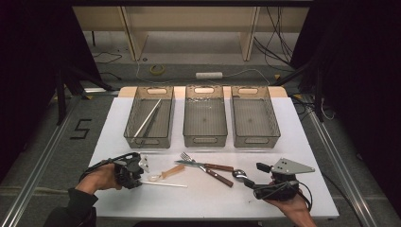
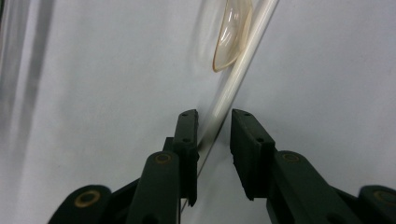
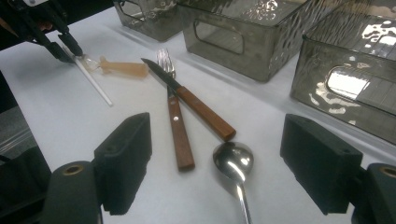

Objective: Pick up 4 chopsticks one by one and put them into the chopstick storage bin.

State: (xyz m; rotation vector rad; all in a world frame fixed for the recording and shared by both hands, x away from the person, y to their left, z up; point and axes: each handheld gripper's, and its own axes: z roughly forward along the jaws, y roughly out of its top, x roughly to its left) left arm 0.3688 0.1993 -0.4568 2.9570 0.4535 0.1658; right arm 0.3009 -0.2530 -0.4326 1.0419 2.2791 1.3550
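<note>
The left gripper view shows the left tongs (image 2: 214, 128) narrowed about a white chopstick (image 2: 233, 81), one pad touching it, the other just clear. The high view places it at seven o'clock on the surface (image 1: 293, 142). The right tongs (image 3: 215, 161) gape empty over a steel spoon (image 3: 233, 161).

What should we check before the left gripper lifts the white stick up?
1. White stick sits between the jaws of the left gripper: ok.
2. Both pads press the stick: cannot tell; a gap shows on one side.
3. Plastic spoon is apart from the jaws: ok, but it lies against the stick farther along.
4. Left bin, already holding sticks, has room: ok.
5. Right gripper is open and keeps away, near the metal spoon: ok.
6. Knife and fork lie off the path: ok.
</note>
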